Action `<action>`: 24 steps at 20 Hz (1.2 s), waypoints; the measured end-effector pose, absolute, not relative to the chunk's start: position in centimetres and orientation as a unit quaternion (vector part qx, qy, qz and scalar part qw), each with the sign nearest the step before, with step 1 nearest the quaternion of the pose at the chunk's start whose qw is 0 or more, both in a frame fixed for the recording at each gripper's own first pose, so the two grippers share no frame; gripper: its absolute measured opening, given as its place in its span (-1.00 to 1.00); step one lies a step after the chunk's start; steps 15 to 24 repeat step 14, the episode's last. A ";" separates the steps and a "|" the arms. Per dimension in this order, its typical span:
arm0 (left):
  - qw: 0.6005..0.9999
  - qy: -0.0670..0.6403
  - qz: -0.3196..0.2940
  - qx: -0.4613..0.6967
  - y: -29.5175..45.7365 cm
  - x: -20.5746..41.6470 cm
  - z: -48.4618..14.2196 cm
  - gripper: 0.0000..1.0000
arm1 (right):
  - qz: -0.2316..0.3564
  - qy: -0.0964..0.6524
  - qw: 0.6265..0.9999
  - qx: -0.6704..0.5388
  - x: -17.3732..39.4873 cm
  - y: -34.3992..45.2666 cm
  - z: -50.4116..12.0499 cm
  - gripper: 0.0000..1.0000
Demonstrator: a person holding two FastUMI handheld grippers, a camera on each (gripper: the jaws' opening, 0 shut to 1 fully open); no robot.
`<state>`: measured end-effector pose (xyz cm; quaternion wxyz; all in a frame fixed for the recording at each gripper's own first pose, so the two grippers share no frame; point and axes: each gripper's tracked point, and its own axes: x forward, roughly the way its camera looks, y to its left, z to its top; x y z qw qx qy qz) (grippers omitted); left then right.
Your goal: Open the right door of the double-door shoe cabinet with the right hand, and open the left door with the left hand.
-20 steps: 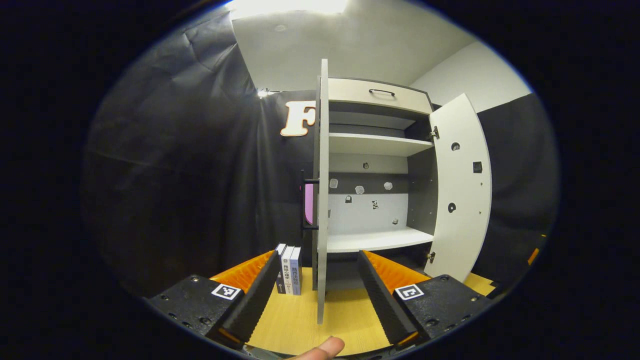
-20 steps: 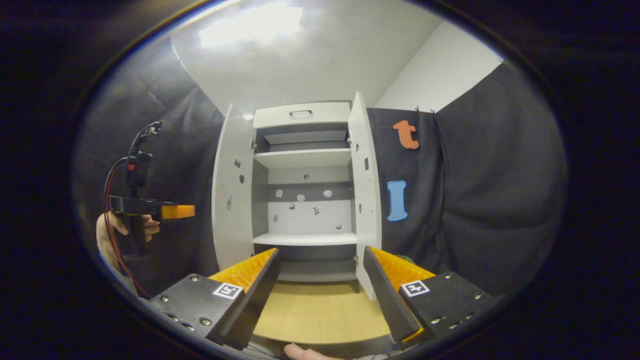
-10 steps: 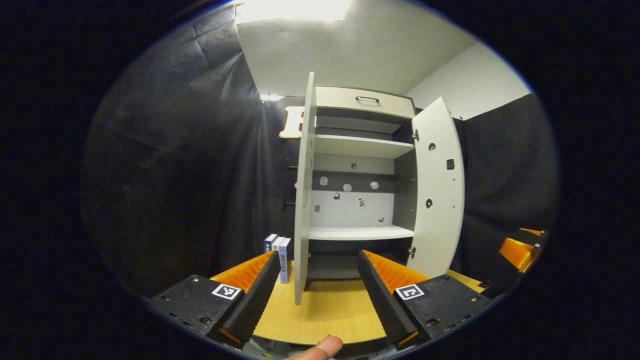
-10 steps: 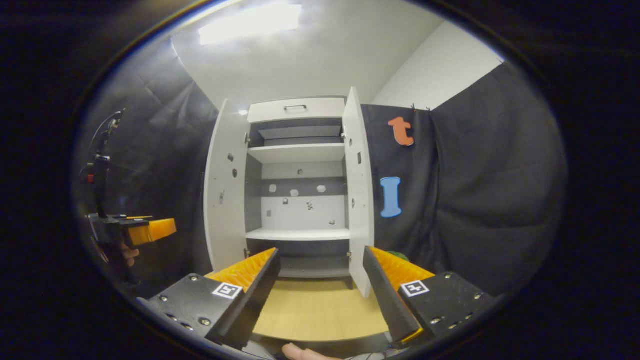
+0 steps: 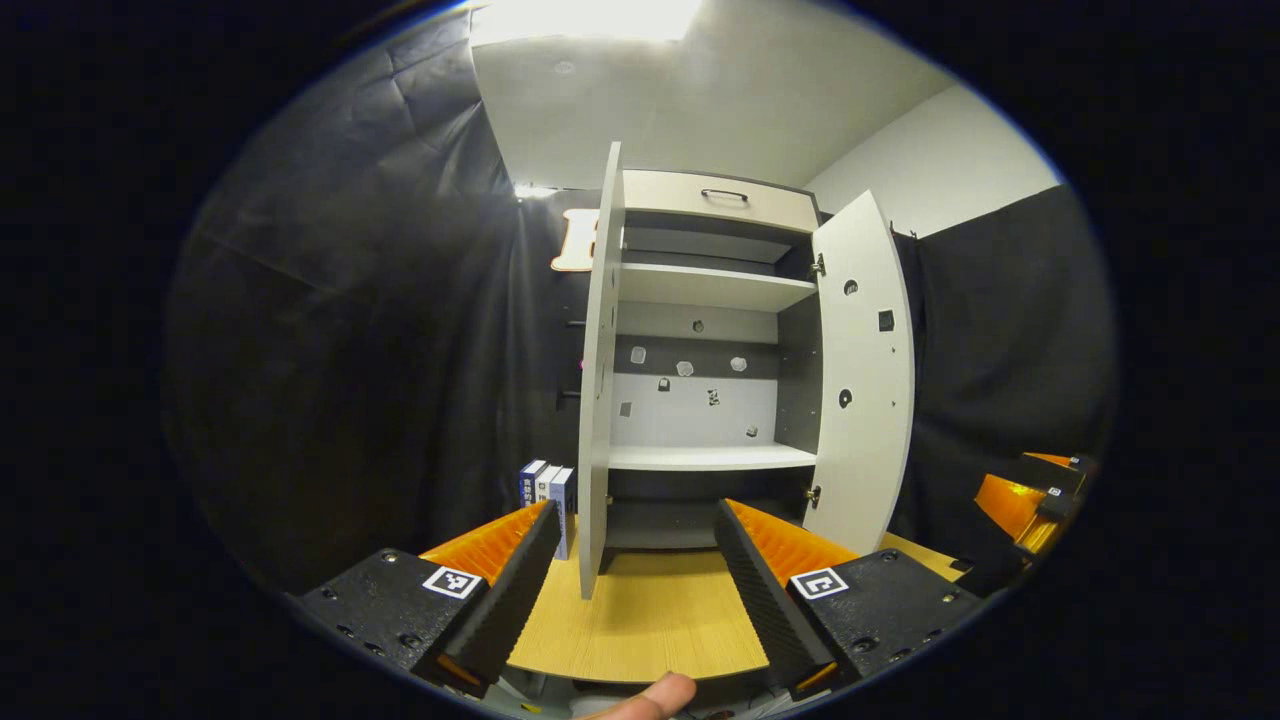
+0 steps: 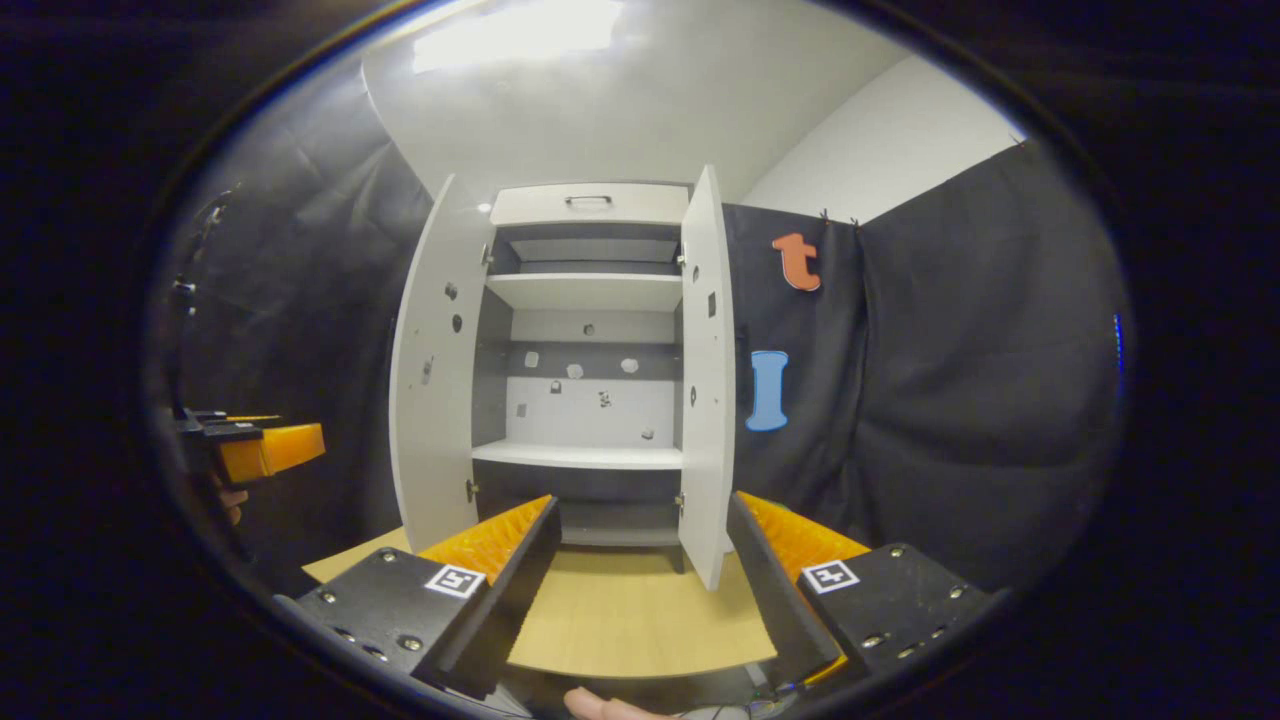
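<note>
Above wooden tabletop (image 5: 640,630), left tongs (image 5: 635,575) spread apart, holding nothing. Right tongs (image 6: 640,570) likewise apart, empty. Beyond both, at back of tabletop: shoe cabinet (image 6: 585,300), left door (image 5: 597,380) and right door (image 6: 708,370) swung open. Books (image 5: 545,490) upright beside left door.

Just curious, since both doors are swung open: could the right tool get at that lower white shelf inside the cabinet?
Probably yes. The right tool faces the lower shelf between the open doors, with nothing in the way.
</note>
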<state>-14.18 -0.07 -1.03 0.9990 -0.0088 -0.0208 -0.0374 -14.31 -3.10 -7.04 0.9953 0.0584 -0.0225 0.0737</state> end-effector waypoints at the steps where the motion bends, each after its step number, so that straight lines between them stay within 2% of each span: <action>1: 0.999 -0.016 -0.041 -0.009 -0.3 -14.2 -1.4 0.92 | 0.072 -0.024 0.995 0.061 -14.3 -3.2 -7.0 0.99; 10: 0.997 -0.010 -0.071 -0.008 -2.0 -14.6 -1.4 0.93 | 0.071 -0.019 0.995 0.064 -14.4 -3.4 -7.1 0.99; 24: 0.997 -0.009 -0.071 -0.006 -2.3 -14.7 -1.5 0.94 | 0.073 -0.022 0.995 0.065 -14.4 -3.4 -7.0 0.98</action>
